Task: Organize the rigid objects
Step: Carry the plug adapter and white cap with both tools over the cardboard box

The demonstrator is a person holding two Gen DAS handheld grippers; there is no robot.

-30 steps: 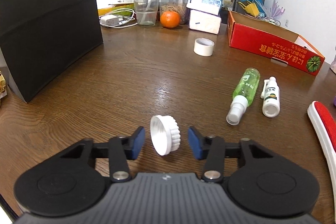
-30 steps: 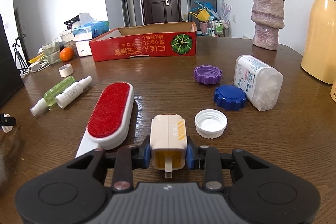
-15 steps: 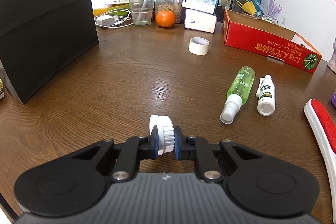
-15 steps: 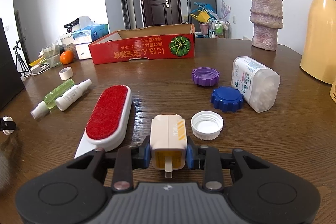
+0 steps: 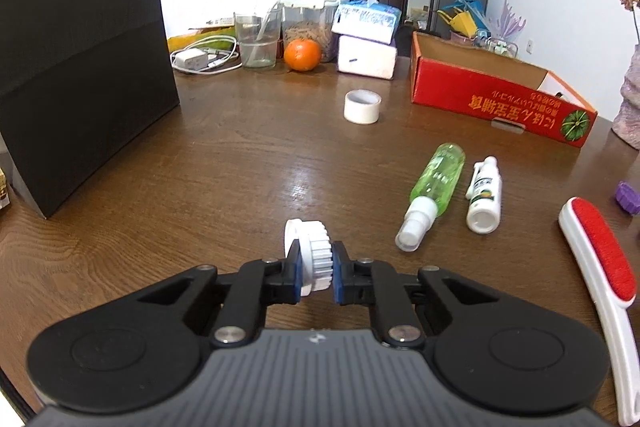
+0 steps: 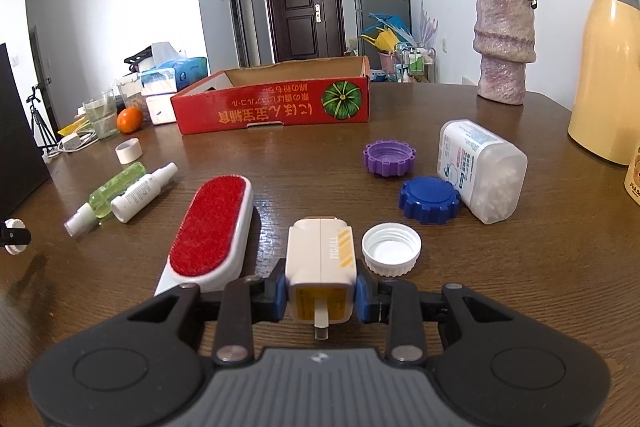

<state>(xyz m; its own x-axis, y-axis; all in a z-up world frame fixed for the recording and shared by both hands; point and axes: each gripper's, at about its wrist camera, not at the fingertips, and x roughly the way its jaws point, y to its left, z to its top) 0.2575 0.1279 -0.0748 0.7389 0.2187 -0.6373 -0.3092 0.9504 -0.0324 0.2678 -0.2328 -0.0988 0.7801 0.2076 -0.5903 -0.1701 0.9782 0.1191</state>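
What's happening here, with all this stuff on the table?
A person is tidying it with two hand-held claws. The left claw has just closed on a small white ridged cap. The right claw grips a cream charger plug. Bottles, lids and a lint brush lie loose near the red box.

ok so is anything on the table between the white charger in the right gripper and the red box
Nothing visible blocks it. The charger faces bare table up to the red box; the lint brush lies left, the purple cap right.
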